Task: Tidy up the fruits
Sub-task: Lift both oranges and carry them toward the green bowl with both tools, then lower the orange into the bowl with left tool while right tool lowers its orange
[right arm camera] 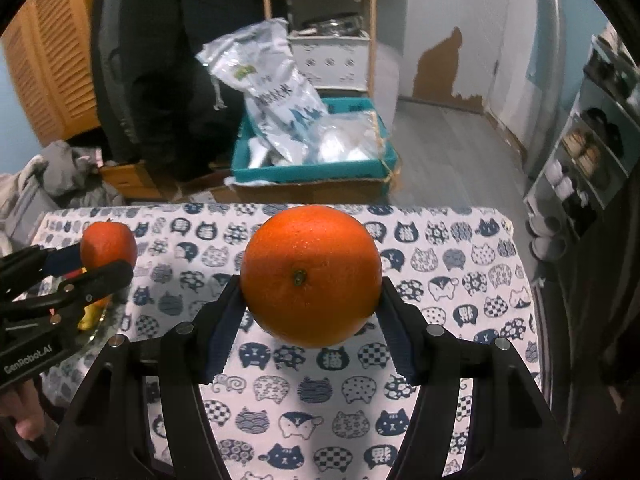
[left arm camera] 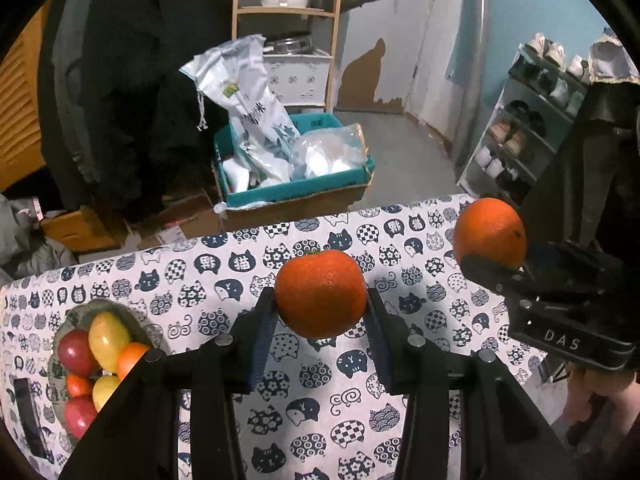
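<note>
Between the fingers of the left gripper (left arm camera: 321,304), seen from the left wrist, an orange (left arm camera: 321,294) is clamped at its sides and held clear above the surface (left arm camera: 224,280), which wears a cloth printed with cat faces. Down to this gripper's left sits a bowl (left arm camera: 80,312) heaped with fruit (red, yellow and orange pieces), partly hidden behind the gripper's own frame. Off to its right, at about the same height, the right gripper (left arm camera: 490,264) carries a second orange (left arm camera: 489,232), with the person's hand (left arm camera: 596,396) showing beneath it. Beyond the far edge of the surface, ahead of the gripper, stands a teal box (left arm camera: 296,184) stuffed with plastic bags, and a shoe rack (left arm camera: 520,128) lines the wall further right.

From the right wrist, the right gripper (right arm camera: 311,300) is closed on the second orange (right arm camera: 311,276), stem end facing the camera, lifted above the surface (right arm camera: 460,280). To its left the left gripper (right arm camera: 102,266) grips the orange (right arm camera: 108,244) over the bowl (right arm camera: 94,322), of which only a sliver shows. The teal box (right arm camera: 316,170) lies straight ahead, past the surface.
</note>
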{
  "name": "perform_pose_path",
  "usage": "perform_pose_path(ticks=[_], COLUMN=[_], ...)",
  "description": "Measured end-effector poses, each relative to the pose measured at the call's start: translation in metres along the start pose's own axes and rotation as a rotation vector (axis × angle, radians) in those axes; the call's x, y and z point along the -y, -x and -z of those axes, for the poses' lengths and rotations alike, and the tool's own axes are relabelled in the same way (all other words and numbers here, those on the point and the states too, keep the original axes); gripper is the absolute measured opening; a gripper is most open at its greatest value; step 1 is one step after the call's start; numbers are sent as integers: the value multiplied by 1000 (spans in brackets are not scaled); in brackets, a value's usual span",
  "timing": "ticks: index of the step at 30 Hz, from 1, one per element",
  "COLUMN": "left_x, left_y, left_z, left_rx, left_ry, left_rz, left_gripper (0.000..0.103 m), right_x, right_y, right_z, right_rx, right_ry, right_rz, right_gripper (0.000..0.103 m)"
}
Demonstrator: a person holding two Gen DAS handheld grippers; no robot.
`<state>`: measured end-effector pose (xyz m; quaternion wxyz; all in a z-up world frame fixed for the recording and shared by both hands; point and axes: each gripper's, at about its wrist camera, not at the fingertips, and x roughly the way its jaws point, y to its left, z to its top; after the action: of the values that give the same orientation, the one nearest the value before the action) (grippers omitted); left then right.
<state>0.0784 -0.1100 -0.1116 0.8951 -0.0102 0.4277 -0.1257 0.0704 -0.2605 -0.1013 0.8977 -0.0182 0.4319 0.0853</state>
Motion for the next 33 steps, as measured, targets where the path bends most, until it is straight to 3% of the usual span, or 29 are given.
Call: perform_pose_path(ticks=[14,33], left_x=[-44,-128], left_y=[51,75], left_z=[10,29], left_rx=[71,79], left_ry=[42,184], left_rz=[-59,-154], left_gripper=[44,44], right_x=[-54,-143], right_y=[20,5], right_z=[-12,-33], right_rx=[45,33], right_ry=[87,207], right_rz=[-91,-207], right_gripper=[65,65])
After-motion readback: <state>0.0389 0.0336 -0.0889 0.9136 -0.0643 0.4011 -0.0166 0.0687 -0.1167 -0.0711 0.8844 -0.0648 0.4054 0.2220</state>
